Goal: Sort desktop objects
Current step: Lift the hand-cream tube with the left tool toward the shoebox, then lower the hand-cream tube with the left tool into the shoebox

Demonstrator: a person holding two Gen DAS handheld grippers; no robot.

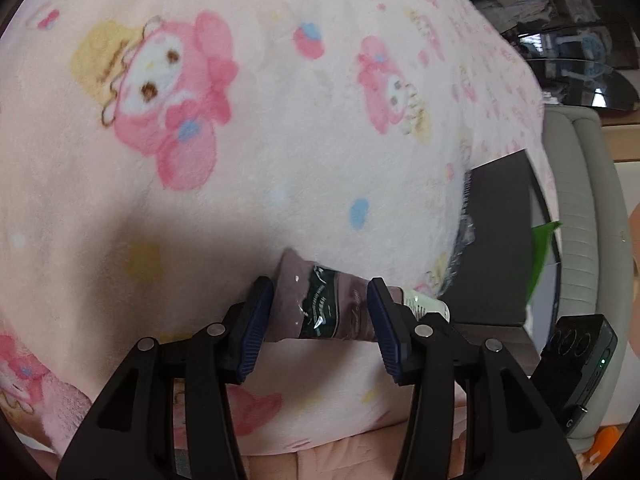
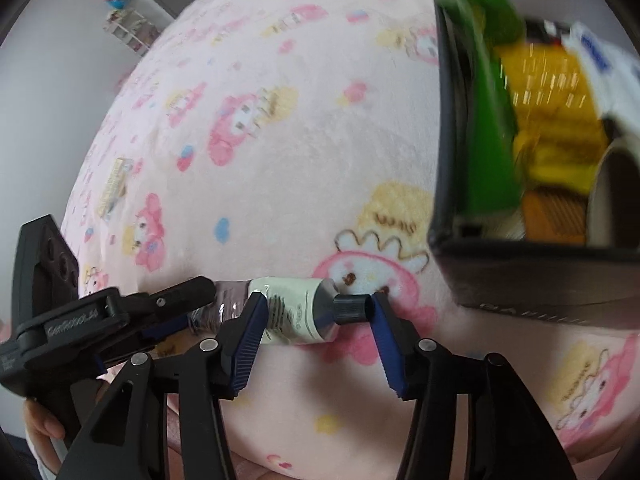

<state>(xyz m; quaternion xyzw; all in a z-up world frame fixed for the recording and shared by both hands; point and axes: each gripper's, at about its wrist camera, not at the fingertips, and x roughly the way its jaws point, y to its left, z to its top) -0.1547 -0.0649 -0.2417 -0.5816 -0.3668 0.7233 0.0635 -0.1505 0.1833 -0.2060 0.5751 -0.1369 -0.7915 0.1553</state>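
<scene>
A pink cartoon-print blanket is covering the surface, with a dark storage box resting on it at the right. Above the blanket, the left gripper is clamping the crimped end of a cream tube, while the right gripper, jaws parted, is bracketing the tube's black cap without visibly squeezing

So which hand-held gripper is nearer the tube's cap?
Right. The right hand-held gripper straddles the cap, with one finger right beside it. The left hand-held gripper is at the opposite, crimped end of the tube.
</scene>
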